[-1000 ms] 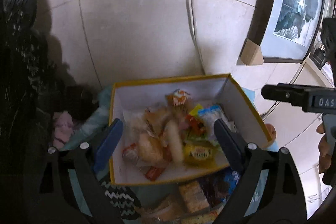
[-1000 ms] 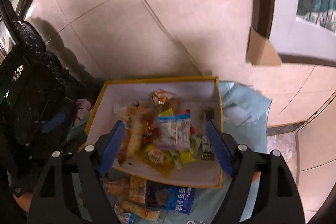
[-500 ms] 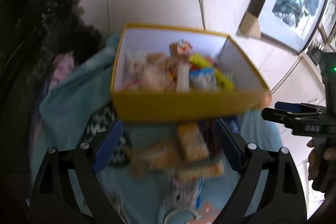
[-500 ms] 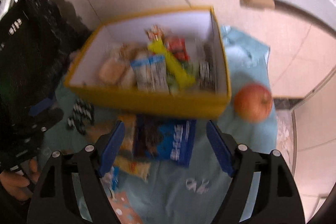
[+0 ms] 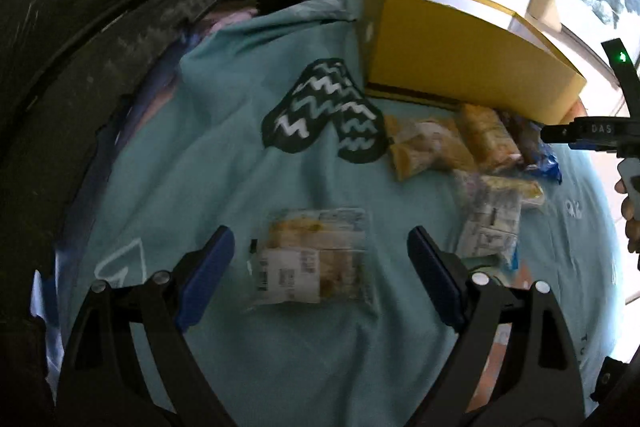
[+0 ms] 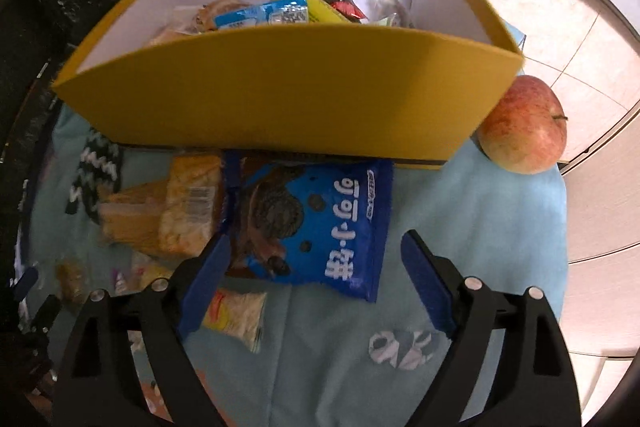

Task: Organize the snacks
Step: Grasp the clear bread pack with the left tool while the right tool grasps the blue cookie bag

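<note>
A yellow box (image 6: 280, 95) with white inner walls holds several snack packets and stands on a teal cloth (image 5: 208, 155). In front of it lie loose snacks. My left gripper (image 5: 320, 253) is open, low over a clear pastry packet (image 5: 316, 267) with a white label; the packet lies between the blue pads, untouched. My right gripper (image 6: 316, 253) hangs over a blue cookie bag (image 6: 320, 219) and its jaws are opening. The bag lies between them and the pads do not press on it. The right gripper (image 5: 580, 135) also shows at the left wrist view's right edge.
Orange bread packets (image 6: 176, 215) and a small yellow packet (image 6: 236, 315) lie left of the blue bag. A red apple (image 6: 524, 125) rests by the box's right corner. A dark zigzag-patterned sock (image 5: 324, 111) lies left of the box. A black object (image 5: 80, 27) borders the cloth's left side.
Both grippers have come down from above the box's inside to the loose snacks in front of it. The left one moved over the clear packet, the right over the blue bag, its jaws a little wider.
</note>
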